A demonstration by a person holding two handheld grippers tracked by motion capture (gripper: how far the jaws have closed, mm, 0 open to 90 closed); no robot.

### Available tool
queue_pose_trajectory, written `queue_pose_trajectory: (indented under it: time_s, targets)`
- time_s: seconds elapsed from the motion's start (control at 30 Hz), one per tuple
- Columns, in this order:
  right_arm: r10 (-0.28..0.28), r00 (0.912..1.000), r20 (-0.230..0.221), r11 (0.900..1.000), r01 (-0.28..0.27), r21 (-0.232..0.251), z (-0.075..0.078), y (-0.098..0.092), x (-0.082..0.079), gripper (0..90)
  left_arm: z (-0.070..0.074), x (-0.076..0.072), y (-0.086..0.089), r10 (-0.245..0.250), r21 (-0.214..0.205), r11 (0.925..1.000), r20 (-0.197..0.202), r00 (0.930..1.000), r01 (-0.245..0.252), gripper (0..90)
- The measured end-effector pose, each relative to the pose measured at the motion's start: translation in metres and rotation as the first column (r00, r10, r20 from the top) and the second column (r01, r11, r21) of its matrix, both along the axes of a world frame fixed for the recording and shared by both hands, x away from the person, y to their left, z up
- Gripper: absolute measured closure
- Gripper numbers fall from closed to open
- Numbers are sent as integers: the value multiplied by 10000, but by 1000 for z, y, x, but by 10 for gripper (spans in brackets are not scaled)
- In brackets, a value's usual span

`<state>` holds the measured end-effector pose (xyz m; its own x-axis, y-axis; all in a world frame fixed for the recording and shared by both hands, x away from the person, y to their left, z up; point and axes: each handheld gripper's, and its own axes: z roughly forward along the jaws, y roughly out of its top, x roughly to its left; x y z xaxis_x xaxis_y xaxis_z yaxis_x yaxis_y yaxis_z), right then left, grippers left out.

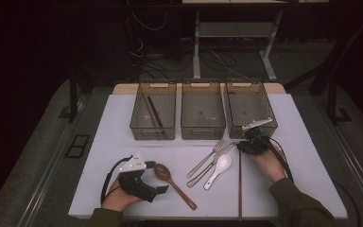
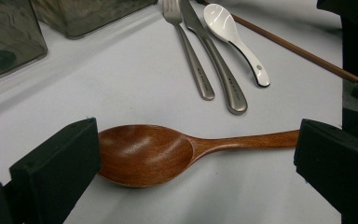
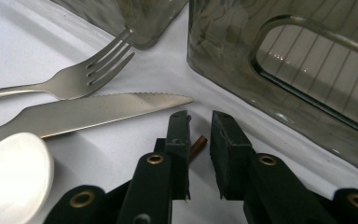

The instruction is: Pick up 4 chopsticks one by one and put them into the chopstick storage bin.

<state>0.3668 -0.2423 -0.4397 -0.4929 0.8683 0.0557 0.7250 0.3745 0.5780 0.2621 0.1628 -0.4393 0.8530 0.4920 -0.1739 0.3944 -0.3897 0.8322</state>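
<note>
White tabletop (image 1: 123, 118) under dim light, cutlery lying loose in front of three bins. Right gripper (image 3: 199, 122) was down at the far tip of the brown chopstick (image 1: 239, 184), jaws narrowed around it with a gap left, so not clamped. Stick ran lengthwise back toward the person. Left gripper (image 2: 196, 154) sat wide open, straddling the wooden spoon (image 2: 144, 154).

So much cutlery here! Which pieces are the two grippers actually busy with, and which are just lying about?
In hand:
- brown chopstick, its tip between the right gripper jaws
- wooden spoon, lying between the left gripper open jaws

Lying about:
- fork
- knife
- white spoon
- three bins, with chopsticks in the left one
</note>
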Motion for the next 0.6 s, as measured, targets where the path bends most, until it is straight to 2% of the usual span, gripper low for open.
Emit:
queue_pose_trajectory:
  time_s: [0.4,0.5,0.6]
  targets:
    - [104,9999,112,9999,-104,-74,-1,1,2,846,0,0,0,9,3,10000,-3,10000,-9,0]
    - [122,9998,126,9999,-121,-72,-1,1,2,847,0,0,0,-7,12,10000,-4,10000,7,0]
    - [56,9999,154,10000,-58,72,1,-1,1,791,0,0,0,11,-1,10000,-3,10000,-11,0]
